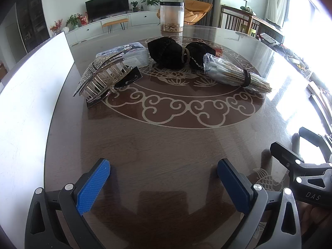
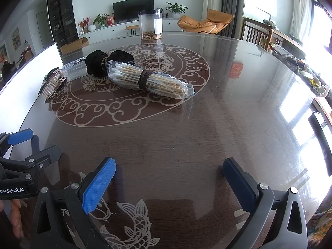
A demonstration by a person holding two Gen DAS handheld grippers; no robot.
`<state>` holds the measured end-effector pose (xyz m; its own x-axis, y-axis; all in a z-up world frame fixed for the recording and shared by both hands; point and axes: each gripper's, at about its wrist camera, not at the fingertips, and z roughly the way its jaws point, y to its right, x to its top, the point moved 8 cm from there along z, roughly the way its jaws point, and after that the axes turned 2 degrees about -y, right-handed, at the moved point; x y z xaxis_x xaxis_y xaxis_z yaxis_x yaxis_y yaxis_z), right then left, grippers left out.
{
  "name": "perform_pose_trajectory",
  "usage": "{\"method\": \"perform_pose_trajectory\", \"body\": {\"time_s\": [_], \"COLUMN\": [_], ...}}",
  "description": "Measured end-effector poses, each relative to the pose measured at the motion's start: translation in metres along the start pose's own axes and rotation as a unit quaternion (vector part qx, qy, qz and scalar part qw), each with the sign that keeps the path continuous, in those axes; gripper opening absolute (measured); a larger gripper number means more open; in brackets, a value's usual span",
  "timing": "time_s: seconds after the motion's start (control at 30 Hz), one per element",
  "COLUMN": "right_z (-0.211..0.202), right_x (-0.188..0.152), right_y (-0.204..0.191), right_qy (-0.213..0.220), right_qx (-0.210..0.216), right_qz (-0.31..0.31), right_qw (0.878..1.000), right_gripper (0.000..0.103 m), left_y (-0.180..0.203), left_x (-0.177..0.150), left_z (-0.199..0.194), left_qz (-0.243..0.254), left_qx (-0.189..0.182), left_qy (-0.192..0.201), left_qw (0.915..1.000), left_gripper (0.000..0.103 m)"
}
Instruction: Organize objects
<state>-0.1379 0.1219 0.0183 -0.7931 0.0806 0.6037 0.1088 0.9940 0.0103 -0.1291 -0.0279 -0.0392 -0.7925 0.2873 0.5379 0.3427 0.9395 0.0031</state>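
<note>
A: On the round dark table (image 1: 166, 145), where do the things lie against the two tools?

B: All of them sit well ahead of both. The left gripper (image 1: 164, 178) hovers low at the near edge, its blue pads spread wide with nothing between them. The right gripper (image 2: 169, 178) is the same: fingers apart, empty, just beside the left one.

A: And the objects?

B: The rhinestone hair claw (image 1: 103, 76) lies ahead and left of the left gripper, resting on a small black card. Behind it is a printed tin box (image 1: 126, 55). A black scrunchie (image 1: 178, 54) sits in the middle of the table's ornament, touching the bag of cotton swabs (image 2: 149, 78), which is bound by a dark band and lies ahead and slightly left of the right gripper.

A: Anything further back?

B: A clear jar (image 1: 171, 16) with a black lid, at the far edge.
</note>
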Motion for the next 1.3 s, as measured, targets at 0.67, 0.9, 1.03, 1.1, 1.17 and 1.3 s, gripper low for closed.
{"method": "perform_pose_trajectory", "body": {"time_s": [0.67, 0.9, 1.03, 1.1, 1.17, 1.3], "right_z": [0.000, 0.001, 0.001, 0.001, 0.001, 0.001], "right_x": [0.000, 0.000, 0.000, 0.000, 0.000, 0.000], "right_y": [0.000, 0.000, 0.000, 0.000, 0.000, 0.000], "right_qy": [0.000, 0.000, 0.000, 0.000, 0.000, 0.000], "right_qx": [0.000, 0.000, 0.000, 0.000, 0.000, 0.000], "right_qz": [0.000, 0.000, 0.000, 0.000, 0.000, 0.000], "right_qw": [1.000, 1.000, 1.000, 1.000, 1.000, 1.000], "right_gripper": [0.103, 0.103, 0.103, 0.103, 0.103, 0.103], "left_y": [-0.071, -0.081, -0.061, -0.050, -0.037, -0.004], "left_x": [0.130, 0.126, 0.121, 0.117, 0.112, 0.089], "left_z": [-0.007, 0.033, 0.048, 0.050, 0.048, 0.045], "left_qz": [-0.092, -0.101, -0.050, -0.026, -0.005, 0.034], "left_qx": [0.145, 0.149, 0.127, 0.118, 0.103, 0.036], "left_qy": [0.078, 0.035, 0.024, 0.026, 0.028, 0.002], "left_qw": [0.9821, 0.9830, 0.9904, 0.9923, 0.9943, 0.9988], "left_gripper": [0.103, 0.103, 0.103, 0.103, 0.103, 0.103]}}
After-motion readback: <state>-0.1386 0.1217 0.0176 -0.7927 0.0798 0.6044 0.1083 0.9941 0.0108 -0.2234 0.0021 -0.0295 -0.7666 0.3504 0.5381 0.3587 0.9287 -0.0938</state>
